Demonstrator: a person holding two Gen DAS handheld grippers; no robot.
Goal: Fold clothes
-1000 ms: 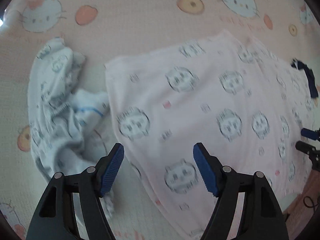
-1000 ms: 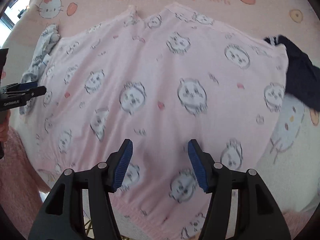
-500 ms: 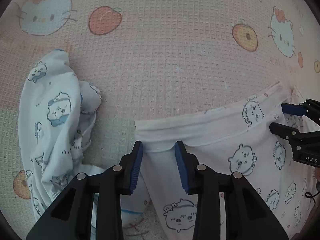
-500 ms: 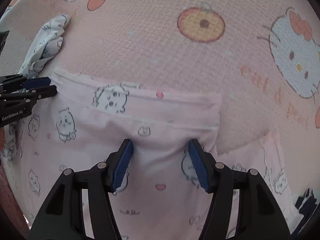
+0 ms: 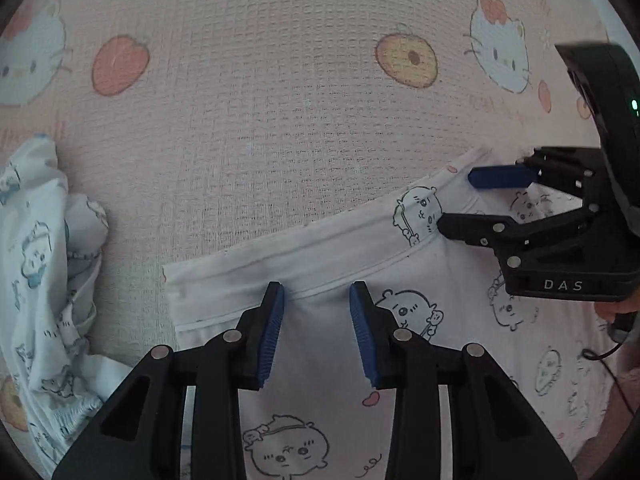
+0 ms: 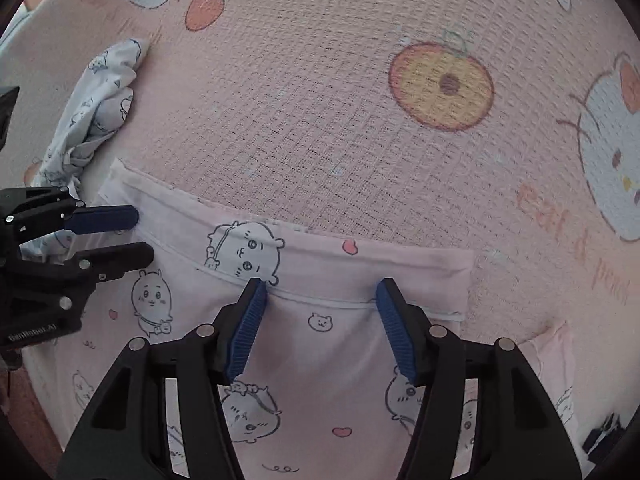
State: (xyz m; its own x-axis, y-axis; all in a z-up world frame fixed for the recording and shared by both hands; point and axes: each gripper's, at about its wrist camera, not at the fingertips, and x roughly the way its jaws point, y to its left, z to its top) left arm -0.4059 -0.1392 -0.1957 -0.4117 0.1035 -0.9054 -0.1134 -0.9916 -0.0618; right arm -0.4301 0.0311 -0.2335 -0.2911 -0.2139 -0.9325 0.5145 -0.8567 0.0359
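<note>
The left tongs (image 5: 318, 320) point steeply down with their blue pads apart. They straddle the stitched hem (image 5: 304, 264) of the pink shirt (image 5: 320, 380), and nothing is clamped yet. The right tongs (image 6: 320, 320) stand just beside them along the same hem, also apart, with flat cloth between the pads. Taking one edge at two points looks like preparation to lift it evenly, so the fold comes over straight.

The shirt lies spread toward the person, behind both tongs. Its hem is the far edge, resting on a pink blanket (image 5: 280, 120) that stretches bare beyond the tips. Left of the left tongs lies a crumpled pale-blue garment (image 5: 36, 280), probably put aside for later.
</note>
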